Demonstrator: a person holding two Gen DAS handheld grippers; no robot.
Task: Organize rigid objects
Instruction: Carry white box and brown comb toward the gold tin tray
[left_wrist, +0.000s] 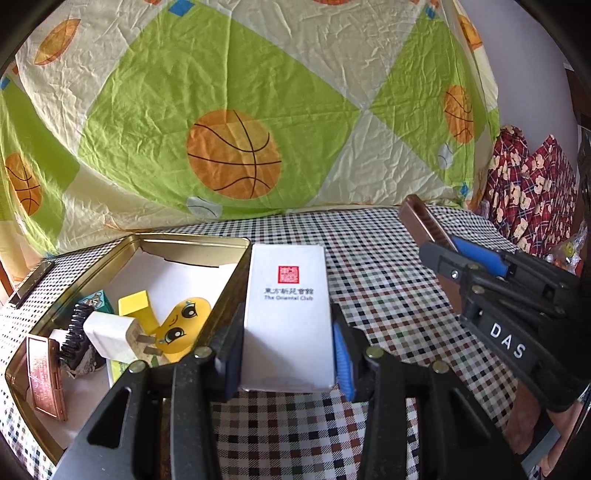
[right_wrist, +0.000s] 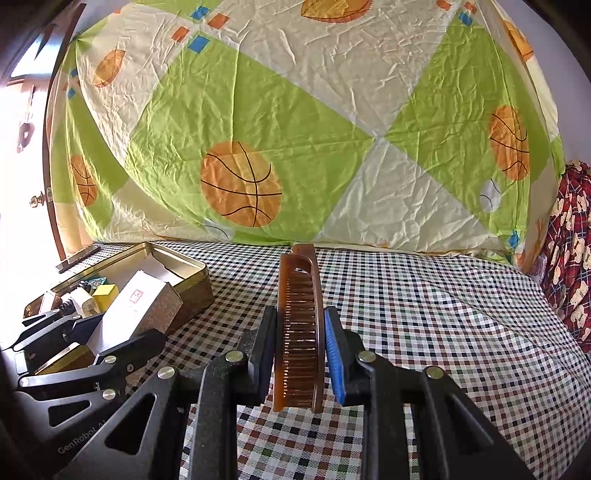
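White cardboard box (left_wrist: 288, 317) sits clamped in our left gripper (left_wrist: 288, 354), just right of the open gold metal tin (left_wrist: 184, 240), while our right gripper (right_wrist: 300, 354) pinches the amber plastic comb (right_wrist: 299, 332); we should lower each squarely inside.

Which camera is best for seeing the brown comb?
The right wrist view is best. The brown comb fills the middle, teeth clearly visible, clamped in the right gripper. In the left wrist view only its narrow back edge pokes out at the far right; the left gripper holds a white box there.
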